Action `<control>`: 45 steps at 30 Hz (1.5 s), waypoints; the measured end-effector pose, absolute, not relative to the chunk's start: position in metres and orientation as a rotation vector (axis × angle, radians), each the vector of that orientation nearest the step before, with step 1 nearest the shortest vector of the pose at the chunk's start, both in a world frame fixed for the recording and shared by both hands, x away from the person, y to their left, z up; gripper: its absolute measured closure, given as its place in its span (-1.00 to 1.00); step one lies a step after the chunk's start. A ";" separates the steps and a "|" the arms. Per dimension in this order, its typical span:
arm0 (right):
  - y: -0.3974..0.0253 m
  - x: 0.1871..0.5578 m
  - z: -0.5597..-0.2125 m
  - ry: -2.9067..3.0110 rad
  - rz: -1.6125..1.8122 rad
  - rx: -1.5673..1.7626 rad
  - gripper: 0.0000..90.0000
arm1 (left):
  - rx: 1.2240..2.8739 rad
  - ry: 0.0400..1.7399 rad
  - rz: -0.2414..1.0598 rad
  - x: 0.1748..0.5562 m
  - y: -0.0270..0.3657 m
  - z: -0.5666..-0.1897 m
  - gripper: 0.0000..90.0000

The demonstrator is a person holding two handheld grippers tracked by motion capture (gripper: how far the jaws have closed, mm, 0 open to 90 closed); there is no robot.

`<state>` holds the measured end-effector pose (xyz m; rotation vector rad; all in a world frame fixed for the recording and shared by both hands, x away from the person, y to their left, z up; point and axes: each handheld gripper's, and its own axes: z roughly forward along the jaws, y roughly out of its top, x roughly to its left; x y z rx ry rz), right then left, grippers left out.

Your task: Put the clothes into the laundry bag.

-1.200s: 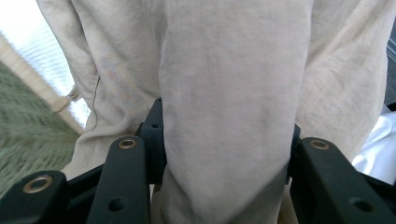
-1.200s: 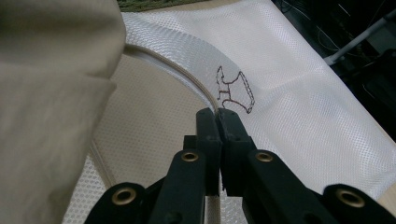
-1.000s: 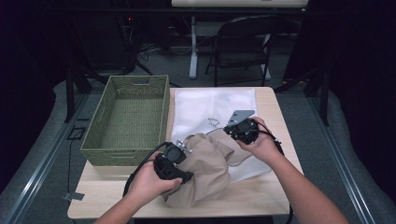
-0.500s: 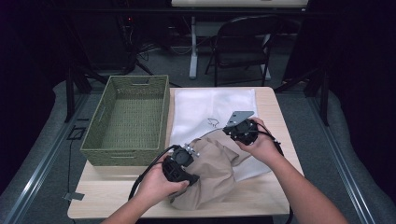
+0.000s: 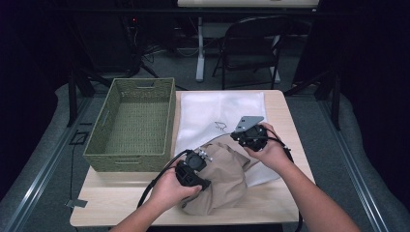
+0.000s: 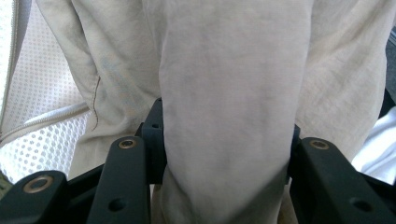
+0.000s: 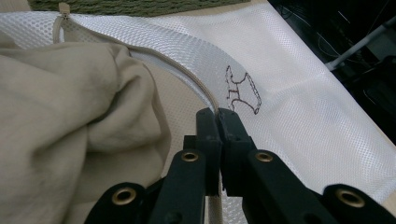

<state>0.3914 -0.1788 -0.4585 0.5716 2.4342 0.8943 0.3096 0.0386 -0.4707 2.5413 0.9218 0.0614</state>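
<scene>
A beige garment lies bunched on the near part of the table, partly inside the mouth of a white mesh bag with a small dark drawing on it. My left gripper is shut on a thick fold of the garment, its jaws standing wide around the cloth. To the right, my right gripper is shut on the zippered edge of the mesh bag, holding it up beside the garment.
A green woven basket stands on the left half of the wooden table, touching the bag's left side. A folding chair and dark stands are behind the table. Bare wood shows along the front edge.
My left gripper has carried the garment fold to the right and away from me, toward the bag's mouth. The right gripper has stayed in place on the bag's edge.
</scene>
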 end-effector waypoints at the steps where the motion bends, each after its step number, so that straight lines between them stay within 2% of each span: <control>1: -0.179 0.391 -0.459 2.430 0.897 0.575 0.96 | 2.546 0.922 0.057 0.311 0.038 -0.471 0.21; 45: -0.176 0.383 -0.455 2.431 0.932 0.543 0.96 | 2.469 1.122 0.088 0.364 0.020 -0.495 0.21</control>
